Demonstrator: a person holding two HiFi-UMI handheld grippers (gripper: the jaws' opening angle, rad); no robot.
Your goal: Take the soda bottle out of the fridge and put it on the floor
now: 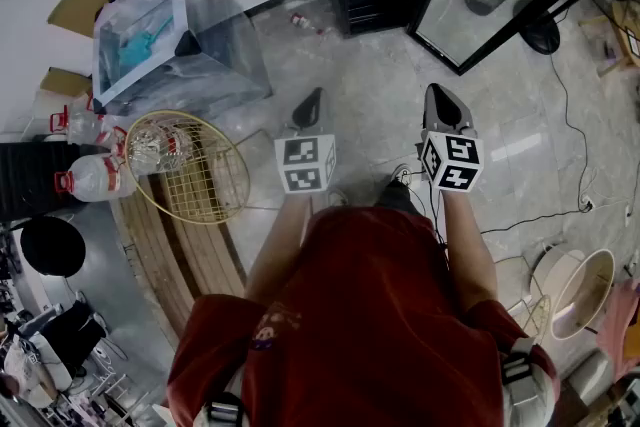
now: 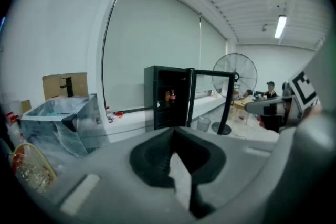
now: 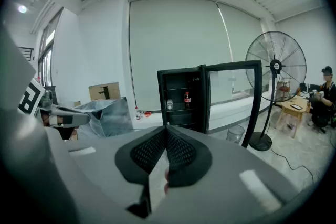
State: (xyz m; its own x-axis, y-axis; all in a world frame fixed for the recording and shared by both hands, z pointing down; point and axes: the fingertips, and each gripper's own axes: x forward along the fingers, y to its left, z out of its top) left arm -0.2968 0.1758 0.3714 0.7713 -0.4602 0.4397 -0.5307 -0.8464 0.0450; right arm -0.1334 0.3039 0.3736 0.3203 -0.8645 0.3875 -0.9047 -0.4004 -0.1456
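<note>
One soda bottle [image 3: 187,98] is all I'm after, and it's standing upright on a shelf inside the fridge [image 3: 162,94], red label, dark drink. One pale bottle [image 3: 169,105] stands just beside it, on the same shelf as far as I can tell, so that's two bottles in there that I can count. One fridge, one glass door [image 3: 233,65], already swung wide open, so that bit needs no work from me.

Step in hand, as I read it, is the approach. I'm well apart from the fridge with bare floor [image 1: 370,85] between us, and nothing is grabbed.

Two grippers, left gripper [image 1: 315,95] and right gripper [image 1: 436,91], both with the jaws pressed together at the tips and nothing between them.

Next move, I reckon: close in on the fridge, spread one pair of jaws before reaching in, and come at the soda from the side away from the pale bottle so I don't tip it. After that it goes down upright on the floor.

Further out: one big standing fan [image 3: 275,68], one small bin [image 3: 235,134] near the door, one plastic-wrapped tank [image 1: 150,35], and at least two water jugs [image 1: 95,180] with red caps off to my left
</note>
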